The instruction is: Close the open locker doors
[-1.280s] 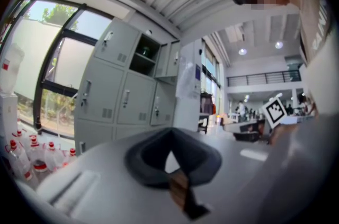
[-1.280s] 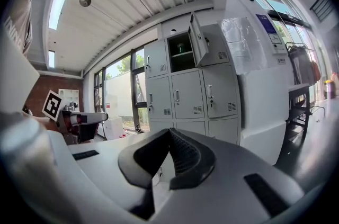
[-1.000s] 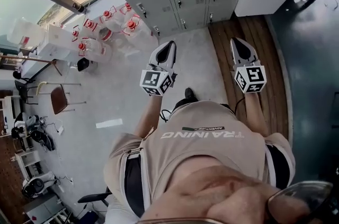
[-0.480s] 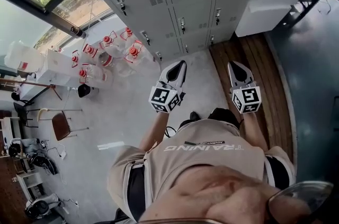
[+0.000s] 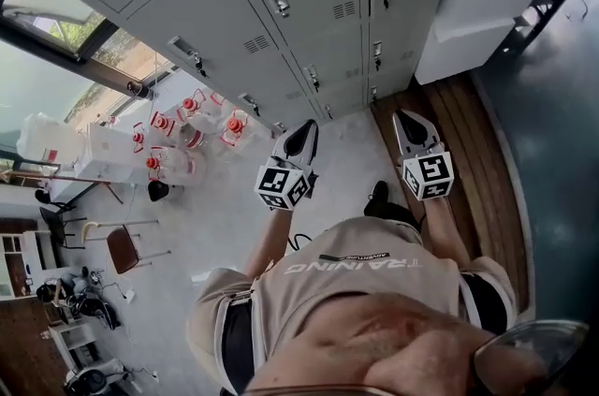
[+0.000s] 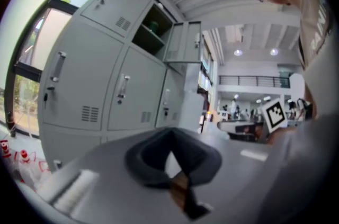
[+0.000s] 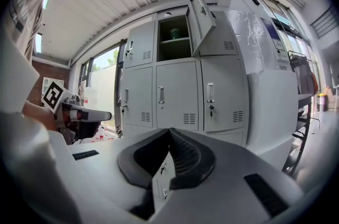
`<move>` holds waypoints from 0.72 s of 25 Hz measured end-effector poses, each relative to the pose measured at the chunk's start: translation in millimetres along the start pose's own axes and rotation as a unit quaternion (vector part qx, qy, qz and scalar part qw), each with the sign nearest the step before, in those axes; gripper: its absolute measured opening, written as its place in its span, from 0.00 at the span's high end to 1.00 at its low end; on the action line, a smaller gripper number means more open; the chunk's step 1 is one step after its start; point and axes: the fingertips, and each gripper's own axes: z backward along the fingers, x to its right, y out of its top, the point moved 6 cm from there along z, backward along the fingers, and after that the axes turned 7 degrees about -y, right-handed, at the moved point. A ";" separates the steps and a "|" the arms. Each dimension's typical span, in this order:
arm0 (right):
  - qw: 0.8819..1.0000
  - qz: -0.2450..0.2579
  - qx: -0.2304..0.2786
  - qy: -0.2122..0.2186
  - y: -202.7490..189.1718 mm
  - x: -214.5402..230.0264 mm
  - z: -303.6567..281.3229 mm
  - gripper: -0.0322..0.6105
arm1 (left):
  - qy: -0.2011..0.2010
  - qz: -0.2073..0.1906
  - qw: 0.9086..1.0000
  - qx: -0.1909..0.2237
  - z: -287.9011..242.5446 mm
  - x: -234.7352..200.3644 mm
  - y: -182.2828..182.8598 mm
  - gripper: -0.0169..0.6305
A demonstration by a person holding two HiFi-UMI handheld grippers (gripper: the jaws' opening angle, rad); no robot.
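Straight ahead of me stands a bank of pale grey metal lockers (image 7: 180, 96). One grey metal locker door (image 7: 200, 19) in the top row hangs swung outward at the right side of its opening, showing a dark open compartment (image 7: 175, 37) with a shelf inside. Every other door I can see is shut. My left gripper (image 5: 300, 132) and right gripper (image 5: 403, 119) are side by side, well short of the lockers and pointing toward them. Both pairs of dark fingers (image 7: 183, 157) are closed tip to tip with nothing between them. Clear water jugs with red caps (image 5: 187, 137) stand on the floor to my left.
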 end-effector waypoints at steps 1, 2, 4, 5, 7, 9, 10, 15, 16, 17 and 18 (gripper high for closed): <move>1.000 0.000 0.009 -0.001 6.4 10.8 -7.5 0.93 | -0.002 -0.004 1.000 0.001 -12.3 -1.8 6.1 0.98; 1.000 0.002 0.017 -0.003 12.9 22.3 -14.3 0.93 | -0.003 -0.008 1.000 0.002 -25.2 -2.4 11.4 0.98; 0.999 0.016 0.030 -0.009 25.6 44.8 -27.4 0.93 | -0.006 -0.019 1.000 0.007 -52.3 -1.1 22.0 0.98; 0.999 0.027 0.035 -0.012 31.9 54.6 -34.6 0.93 | -0.008 -0.027 1.000 0.009 -66.1 -0.5 28.6 0.98; 0.998 0.045 0.045 -0.015 43.4 70.9 -49.2 0.93 | -0.014 -0.042 0.999 0.015 -93.2 0.2 43.2 0.98; 0.997 0.047 0.057 -0.012 54.6 86.4 -59.9 0.93 | -0.021 -0.047 0.998 0.025 -118.6 2.8 56.8 0.98; 0.997 0.047 0.064 -0.011 60.8 94.3 -63.6 0.93 | -0.024 -0.051 0.998 0.031 -130.6 5.3 63.0 0.98; 0.994 0.045 0.099 -0.016 92.7 130.5 -74.7 0.93 | -0.040 -0.068 0.996 0.048 -175.1 23.8 91.7 0.98; 0.993 0.046 0.106 -0.019 100.5 136.1 -75.0 0.93 | -0.048 -0.068 0.995 0.053 -181.4 27.5 100.2 0.98; 0.992 0.047 0.115 -0.022 109.5 140.8 -74.7 0.93 | -0.056 -0.071 0.994 0.057 -187.2 31.2 109.7 0.98; 0.991 0.050 0.125 -0.025 119.5 144.6 -73.9 0.93 | -0.067 -0.075 0.993 0.063 -192.7 34.6 119.8 0.98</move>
